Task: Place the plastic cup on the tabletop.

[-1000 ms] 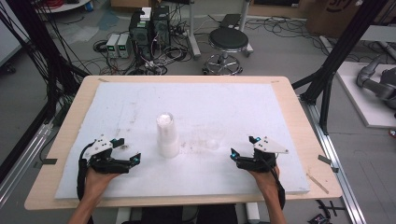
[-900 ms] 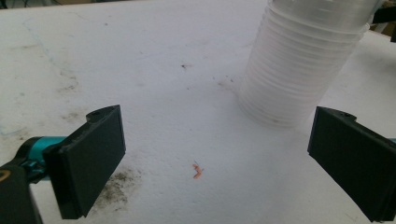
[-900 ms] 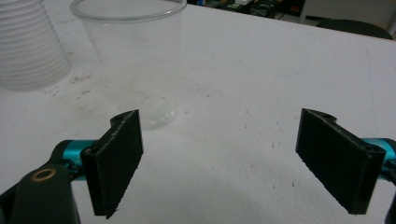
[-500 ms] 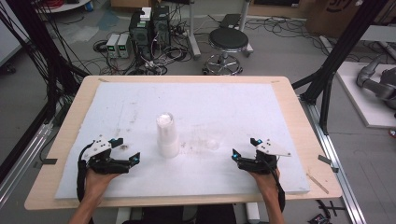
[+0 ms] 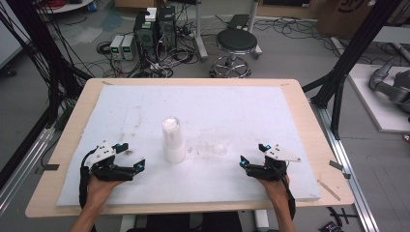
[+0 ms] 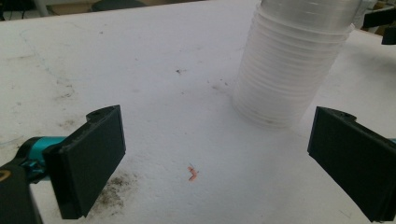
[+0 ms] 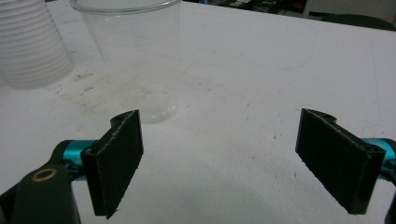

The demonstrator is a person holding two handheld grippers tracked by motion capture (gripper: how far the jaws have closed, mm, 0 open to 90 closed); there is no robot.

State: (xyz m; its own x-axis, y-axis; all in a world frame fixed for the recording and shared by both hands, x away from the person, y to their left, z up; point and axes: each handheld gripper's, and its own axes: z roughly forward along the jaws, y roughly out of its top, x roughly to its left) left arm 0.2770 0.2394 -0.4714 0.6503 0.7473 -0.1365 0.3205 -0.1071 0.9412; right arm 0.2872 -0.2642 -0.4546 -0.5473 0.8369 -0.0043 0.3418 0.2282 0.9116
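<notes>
Both grippers rest on the worktop (image 5: pixel 290 111) with jaws spread and empty, the upright cup stack (image 5: pixel 173 140) nearer the left gripper (image 5: pixel 131 155), the single clear cup (image 7: pixel 133 60) just ahead of the right gripper (image 5: pixel 251 157).

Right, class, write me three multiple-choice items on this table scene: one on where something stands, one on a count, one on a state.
1. Where does the stack of cups stand relative to the single clear cup?
A. On the left tool's side of it
B. On the right tool's side of it
C. Inside it

2. How many cups stand apart from the stack?
A. None
B. One
C. Three

3. How is the left tool?
A. Shut on the stack
B. Open, holding nothing
C. Shut on the single cup

Answers: 1 A, the high view shows the stack nearer the left tool. 2 B, one clear cup stands alone beside it. 3 B, the left gripper view shows its jaws wide apart over the bare white sheet.
</notes>
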